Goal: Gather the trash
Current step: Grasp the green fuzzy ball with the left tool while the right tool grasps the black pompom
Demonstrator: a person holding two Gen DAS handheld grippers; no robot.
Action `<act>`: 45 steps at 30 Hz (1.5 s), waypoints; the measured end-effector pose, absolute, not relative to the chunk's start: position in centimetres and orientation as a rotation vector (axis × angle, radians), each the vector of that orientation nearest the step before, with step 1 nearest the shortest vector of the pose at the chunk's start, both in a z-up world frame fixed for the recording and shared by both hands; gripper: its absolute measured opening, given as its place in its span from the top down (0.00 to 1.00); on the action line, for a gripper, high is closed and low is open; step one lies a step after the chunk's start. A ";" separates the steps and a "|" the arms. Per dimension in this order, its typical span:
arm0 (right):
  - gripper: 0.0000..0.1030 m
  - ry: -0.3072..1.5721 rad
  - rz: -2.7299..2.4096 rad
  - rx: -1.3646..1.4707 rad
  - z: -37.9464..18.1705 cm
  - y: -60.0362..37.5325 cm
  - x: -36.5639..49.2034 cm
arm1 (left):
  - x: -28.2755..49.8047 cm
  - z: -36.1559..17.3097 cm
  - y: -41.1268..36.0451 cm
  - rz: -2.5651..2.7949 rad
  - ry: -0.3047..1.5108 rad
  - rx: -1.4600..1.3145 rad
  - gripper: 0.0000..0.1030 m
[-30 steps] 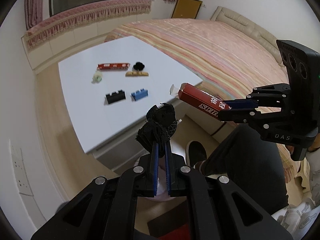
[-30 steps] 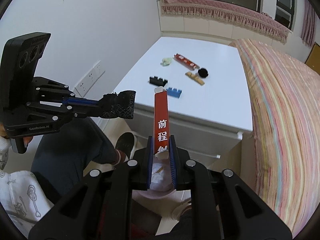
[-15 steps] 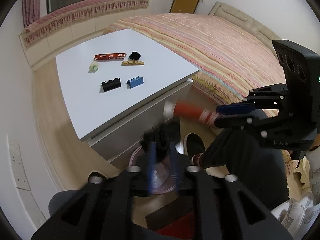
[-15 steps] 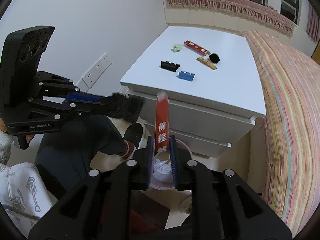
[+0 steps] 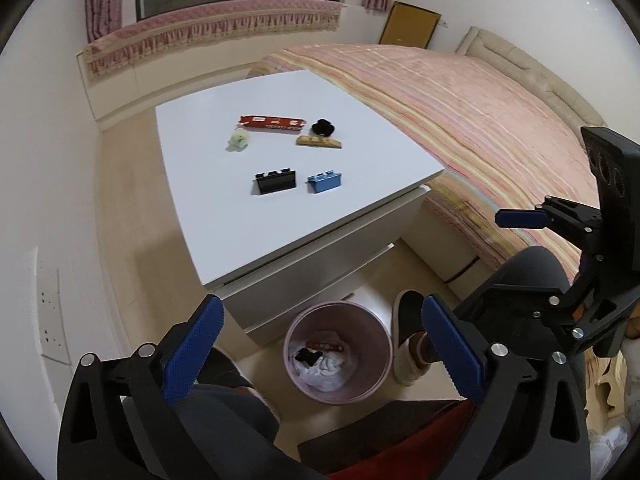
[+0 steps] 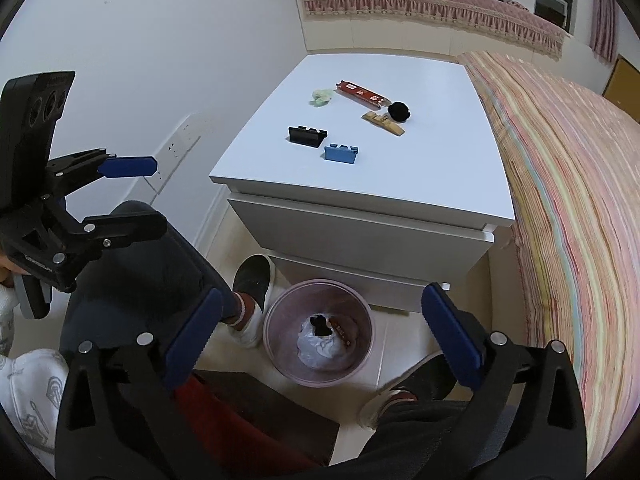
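Both grippers hang wide open and empty above a pink waste bin [image 5: 374,334] on the floor in front of a white nightstand [image 5: 240,232]. My left gripper [image 5: 320,340] and my right gripper [image 6: 320,320] frame the bin [image 6: 362,312]. Inside it lie a black crumpled piece [image 5: 306,357], a red wrapper [image 5: 328,347] and white paper. On the nightstand top lie a red wrapper [image 5: 272,123], a green-white wad [image 5: 239,140], a black fuzzy ball [image 5: 322,127], a tan strip [image 5: 319,143], a black block [image 5: 276,182] and a blue block [image 5: 324,182].
A bed with a striped pink cover [image 5: 480,120] runs along the nightstand's right side. The person's legs and shoes [image 6: 252,280] stand beside the bin. A wall with sockets [image 5: 50,320] is on the left.
Both grippers swung down over the bin and opened. The black crumpled piece left my left gripper and the red wrapper left my right gripper; both now lie in the bin.
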State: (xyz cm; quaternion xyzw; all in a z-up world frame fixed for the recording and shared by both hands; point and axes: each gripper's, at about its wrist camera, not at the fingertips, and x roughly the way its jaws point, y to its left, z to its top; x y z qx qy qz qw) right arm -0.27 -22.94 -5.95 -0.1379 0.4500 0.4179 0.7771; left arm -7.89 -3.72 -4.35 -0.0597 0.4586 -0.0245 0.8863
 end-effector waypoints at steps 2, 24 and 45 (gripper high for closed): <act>0.04 0.977 0.904 -0.301 -6.0 -22.8 -0.1 | -7.9 -4.3 -3.6 -0.046 0.955 -0.125 0.07; 0.04 0.934 0.867 -0.301 -4.0 -20.2 5.8 | -2.8 -3.0 -0.3 -0.022 0.930 -0.130 0.07; 0.04 0.948 0.860 -0.310 -6.1 -13.2 18.5 | 9.8 -5.9 4.8 -0.020 0.995 -0.145 0.07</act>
